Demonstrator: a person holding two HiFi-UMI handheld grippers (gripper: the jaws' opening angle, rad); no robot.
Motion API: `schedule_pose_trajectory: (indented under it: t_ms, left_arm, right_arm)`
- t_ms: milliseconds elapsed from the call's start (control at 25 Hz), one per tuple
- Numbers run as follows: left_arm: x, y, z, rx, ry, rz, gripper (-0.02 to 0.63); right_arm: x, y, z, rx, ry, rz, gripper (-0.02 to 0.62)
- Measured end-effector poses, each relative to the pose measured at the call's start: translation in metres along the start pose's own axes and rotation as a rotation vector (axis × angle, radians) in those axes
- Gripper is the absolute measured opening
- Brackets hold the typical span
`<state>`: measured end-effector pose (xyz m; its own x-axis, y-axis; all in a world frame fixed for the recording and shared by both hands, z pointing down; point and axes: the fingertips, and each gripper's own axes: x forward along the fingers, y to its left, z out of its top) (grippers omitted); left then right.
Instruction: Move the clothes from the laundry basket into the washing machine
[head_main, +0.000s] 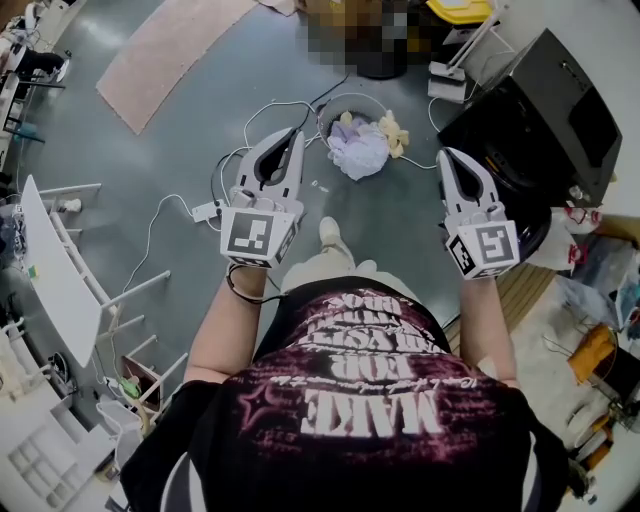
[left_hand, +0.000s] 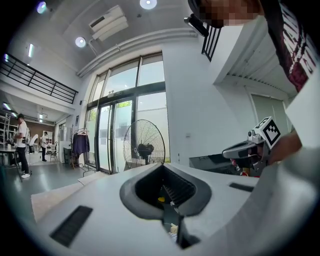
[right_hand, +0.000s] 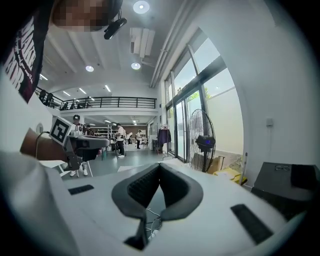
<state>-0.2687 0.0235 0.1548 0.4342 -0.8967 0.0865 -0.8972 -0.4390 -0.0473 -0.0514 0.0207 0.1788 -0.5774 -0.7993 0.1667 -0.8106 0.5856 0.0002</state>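
The laundry basket (head_main: 326, 120) sits on the grey floor ahead of me, holding a pale lavender bundle of clothes (head_main: 358, 150) and a yellowish piece (head_main: 392, 131). The black washing machine (head_main: 545, 110) stands to the right; it also shows in the right gripper view (right_hand: 287, 182). My left gripper (head_main: 296, 133) is held level, left of the basket, jaws shut and empty (left_hand: 162, 166). My right gripper (head_main: 446, 153) hovers between basket and machine, also shut with nothing in it (right_hand: 160, 165). Each gripper appears in the other's view: the right gripper (left_hand: 247, 148), the left gripper (right_hand: 85, 142).
White cables (head_main: 180, 205) trail over the floor near the left gripper. A white drying rack (head_main: 60, 270) stands at the left, a pink rug (head_main: 170, 50) lies far left. A standing fan (left_hand: 145, 147) is by the windows. Clutter (head_main: 600, 300) lies at the right.
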Motion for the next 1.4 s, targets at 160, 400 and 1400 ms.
schedule_pose_trajectory:
  t_ms: [160, 400, 1400]
  left_arm:
    - [0.018, 0.017, -0.008, 0.004, 0.008, -0.013, -0.002]
    - [0.041, 0.043, -0.03, -0.013, 0.032, -0.045, 0.0]
    - [0.133, 0.065, -0.146, -0.029, 0.136, -0.136, -0.002]
  right_arm:
    - [0.025, -0.003, -0.006, 0.003, 0.022, -0.005, 0.005]
    - [0.062, -0.004, -0.021, 0.002, 0.077, -0.02, 0.005]
    - [0.174, -0.011, -0.118, 0.001, 0.175, 0.041, 0.005]
